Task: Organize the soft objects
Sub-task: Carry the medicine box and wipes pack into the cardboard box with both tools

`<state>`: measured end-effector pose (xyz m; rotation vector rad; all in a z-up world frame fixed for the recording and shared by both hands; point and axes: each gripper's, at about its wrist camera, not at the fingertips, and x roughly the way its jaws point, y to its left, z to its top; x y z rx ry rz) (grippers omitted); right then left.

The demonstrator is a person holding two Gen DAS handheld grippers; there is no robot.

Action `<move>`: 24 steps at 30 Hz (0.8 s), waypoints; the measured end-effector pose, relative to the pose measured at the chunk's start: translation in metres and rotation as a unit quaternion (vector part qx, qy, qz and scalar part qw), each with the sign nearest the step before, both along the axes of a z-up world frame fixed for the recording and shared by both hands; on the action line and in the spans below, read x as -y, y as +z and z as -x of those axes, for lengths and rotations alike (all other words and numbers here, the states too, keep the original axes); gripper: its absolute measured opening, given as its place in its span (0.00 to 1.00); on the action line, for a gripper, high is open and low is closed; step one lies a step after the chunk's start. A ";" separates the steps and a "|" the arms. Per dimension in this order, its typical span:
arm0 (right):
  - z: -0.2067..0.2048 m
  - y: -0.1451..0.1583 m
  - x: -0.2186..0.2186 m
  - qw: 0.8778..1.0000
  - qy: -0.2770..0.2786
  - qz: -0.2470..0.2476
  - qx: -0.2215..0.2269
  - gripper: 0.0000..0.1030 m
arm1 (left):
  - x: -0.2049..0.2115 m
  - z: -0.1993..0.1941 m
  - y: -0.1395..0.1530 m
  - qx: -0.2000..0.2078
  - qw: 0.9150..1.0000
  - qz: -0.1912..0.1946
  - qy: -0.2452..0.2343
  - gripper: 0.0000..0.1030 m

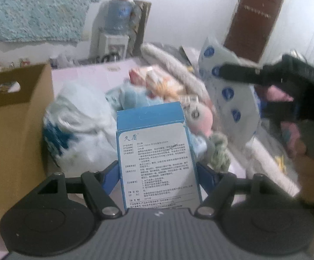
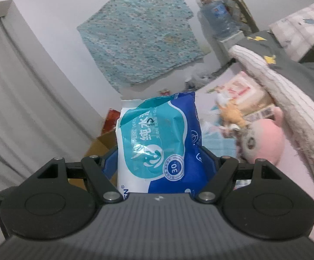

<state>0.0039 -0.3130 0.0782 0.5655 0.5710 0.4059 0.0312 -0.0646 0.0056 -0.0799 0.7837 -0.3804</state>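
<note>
The bed has a pale pink cover (image 1: pixel 87 73). A brown cardboard box (image 1: pixel 11 117) stands on it at the left. Just beside the box lies a white plastic bag (image 1: pixel 78 117). Near the bag is a pile of soft toys: a blue one (image 1: pixel 133 99), an orange one (image 1: pixel 167 88) and a pink one (image 1: pixel 200 117). A striped blanket (image 2: pixel 287 91) lies along the far side.

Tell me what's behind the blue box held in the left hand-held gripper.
Behind the blue box: a white plastic bag, light-blue plush and pink plush. The box covers whatever lies lower in the pile.
</note>
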 end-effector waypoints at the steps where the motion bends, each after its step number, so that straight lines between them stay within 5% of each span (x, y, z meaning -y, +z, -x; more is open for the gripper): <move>1: 0.000 0.000 0.000 1.000 0.000 0.000 0.000 0.73 | -0.004 0.001 0.006 0.007 1.000 0.004 0.006 0.73; 15: -0.048 0.058 -0.106 0.990 0.138 -0.011 0.011 0.73 | -0.114 0.001 0.080 0.077 0.985 0.002 0.152 0.74; 24: -0.137 0.074 -0.233 0.978 0.204 0.003 -0.049 0.73 | -0.208 -0.058 0.081 0.041 0.972 -0.027 0.229 0.74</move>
